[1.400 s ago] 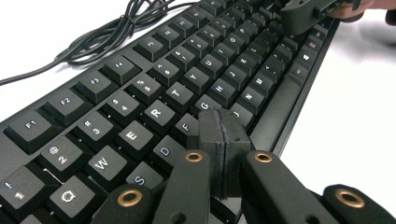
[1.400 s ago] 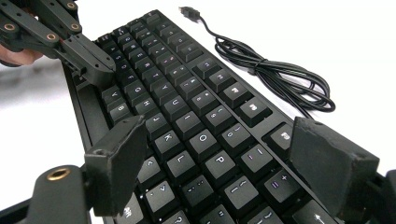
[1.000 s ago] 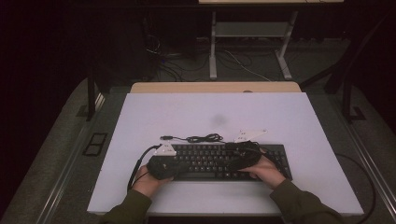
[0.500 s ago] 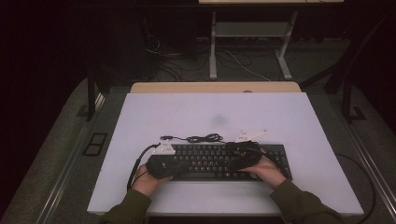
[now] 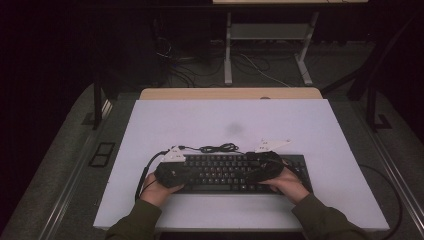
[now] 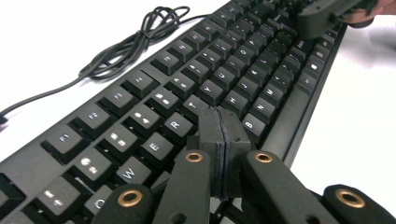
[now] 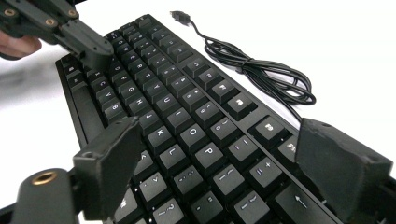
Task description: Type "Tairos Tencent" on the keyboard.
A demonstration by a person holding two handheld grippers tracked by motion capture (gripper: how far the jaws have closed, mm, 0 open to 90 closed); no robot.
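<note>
A black keyboard (image 5: 235, 173) lies flat on the white bench (image 5: 310, 125), near the person's edge, at about 6 o'clock from the bench's middle, with its long side running from 9 to 3 o'clock so both hands can come at it from either end. Its cable (image 5: 215, 148) is bunched in a loose coil just beyond the far edge, at 12 o'clock from the keys, likely left there to keep it clear of the work; the plug (image 7: 179, 15) lies free on the bench, connected to nothing. The left hand-held gripper (image 6: 219, 135) has its jaws pressed together with nothing between them, forming a single blunt tip that hovers low over the letter rows by R, T and F; held so, it would serve as a finger for pressing one key at a time. The right hand-held gripper (image 7: 219, 154) hangs over the keyboard's 3 o'clock half with its jaws spread wide; they have just been opening, and only keys lie beneath the gap, none pinched. Spread that far, it seems readied rather than pressing, though which key either tip means to strike cannot be told.
</note>
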